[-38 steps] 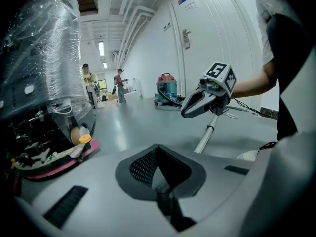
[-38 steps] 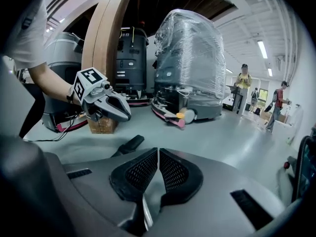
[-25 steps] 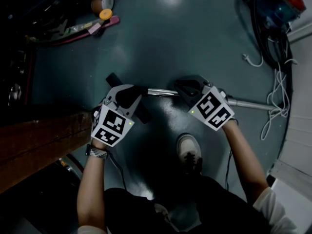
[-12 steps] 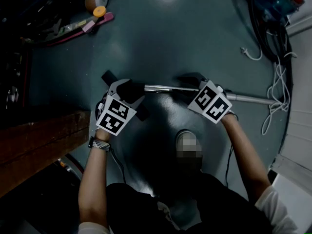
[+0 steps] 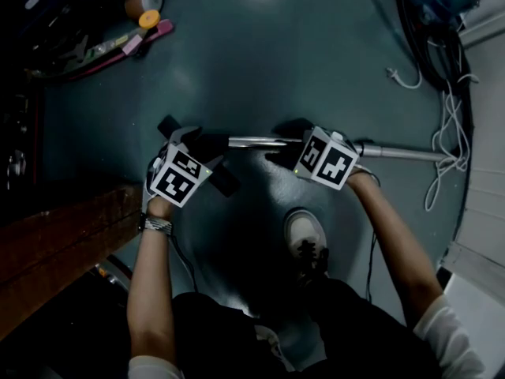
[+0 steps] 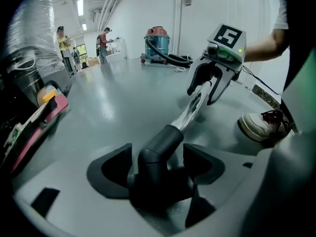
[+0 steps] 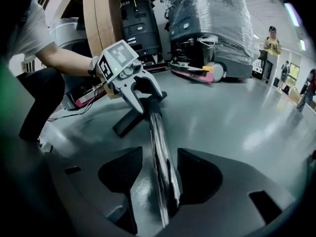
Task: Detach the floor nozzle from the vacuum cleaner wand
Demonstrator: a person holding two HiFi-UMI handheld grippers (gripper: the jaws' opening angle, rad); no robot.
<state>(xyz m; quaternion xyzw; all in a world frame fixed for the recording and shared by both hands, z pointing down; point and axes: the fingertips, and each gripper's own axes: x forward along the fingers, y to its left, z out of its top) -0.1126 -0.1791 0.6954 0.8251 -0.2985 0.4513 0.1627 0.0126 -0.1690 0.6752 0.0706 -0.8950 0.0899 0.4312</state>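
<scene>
Head view: left tool, jaws just opened, straddles black plastic floor nozzle; right tool likewise straddles chrome wand.

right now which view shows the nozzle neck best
Left gripper view: nozzle neck sits between its fingers, which have just been opening. Head view hides it under the left gripper; right gripper view shows it far off.
</scene>
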